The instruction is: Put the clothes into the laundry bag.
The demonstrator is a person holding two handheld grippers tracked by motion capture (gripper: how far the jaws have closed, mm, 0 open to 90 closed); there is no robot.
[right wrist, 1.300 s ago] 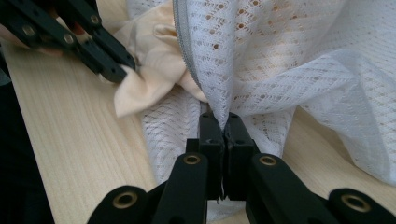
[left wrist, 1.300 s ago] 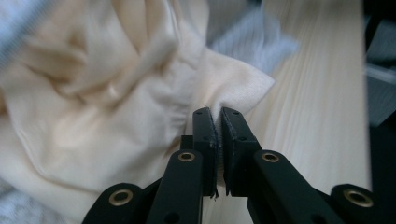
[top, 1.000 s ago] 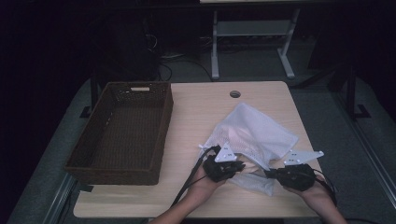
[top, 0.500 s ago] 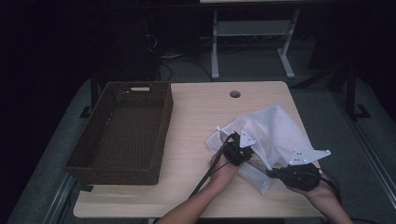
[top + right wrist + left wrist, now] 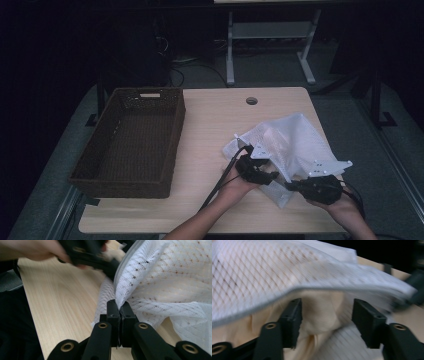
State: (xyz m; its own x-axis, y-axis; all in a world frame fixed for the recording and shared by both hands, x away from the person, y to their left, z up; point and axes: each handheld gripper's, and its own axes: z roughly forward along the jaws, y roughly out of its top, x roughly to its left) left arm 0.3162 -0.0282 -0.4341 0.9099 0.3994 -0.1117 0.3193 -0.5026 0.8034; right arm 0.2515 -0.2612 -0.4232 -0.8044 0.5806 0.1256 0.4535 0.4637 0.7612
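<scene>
The right gripper, held low and level over the counter, clamps the mesh bag's zippered edge; the left gripper's jaws, just opened, straddle cream cloth inside.

Over the past second we carry our left tool from the near left edge of the white mesh bag in under its raised flap, the hand crossing rightward over the bench toward the other tool. Its jaws, shut a moment ago, have just been opening and now stand apart inside the bag, cream cloth between them, unpressed. The bag's flap has lifted and shifted right.
</scene>
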